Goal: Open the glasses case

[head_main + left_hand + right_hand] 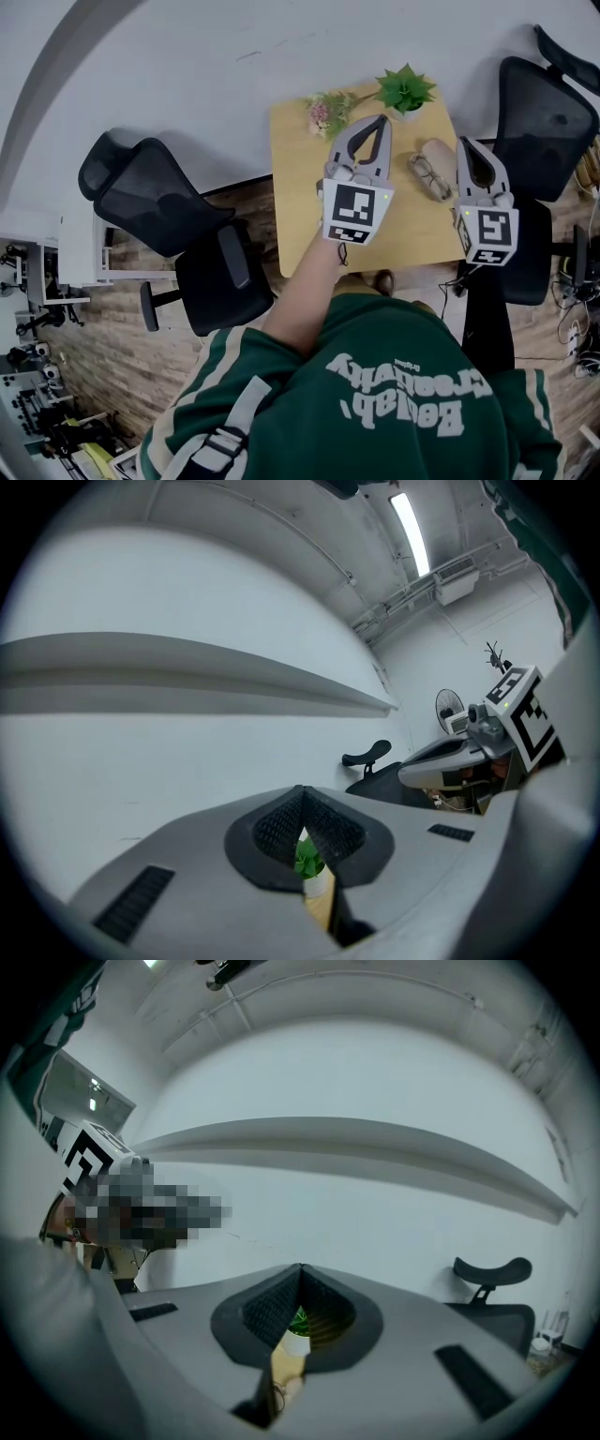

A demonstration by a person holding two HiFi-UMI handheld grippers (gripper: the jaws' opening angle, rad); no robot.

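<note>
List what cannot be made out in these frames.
Glasses case: head view, too small to show lid or seam.
Left gripper view: case hidden behind the left gripper; only the plant shows.
Table near edge: head view, partly covered by the person's arm.

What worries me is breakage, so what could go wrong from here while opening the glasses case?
1. The glasses seem to lie against the glasses case near the right edge of the table; nudging the case could push them off.
2. The left claw, shut, hangs close to the potted plant and flowers; a careless sweep might tip them.
3. The right claw is shut too; pushing the case like that may skid it.
</note>
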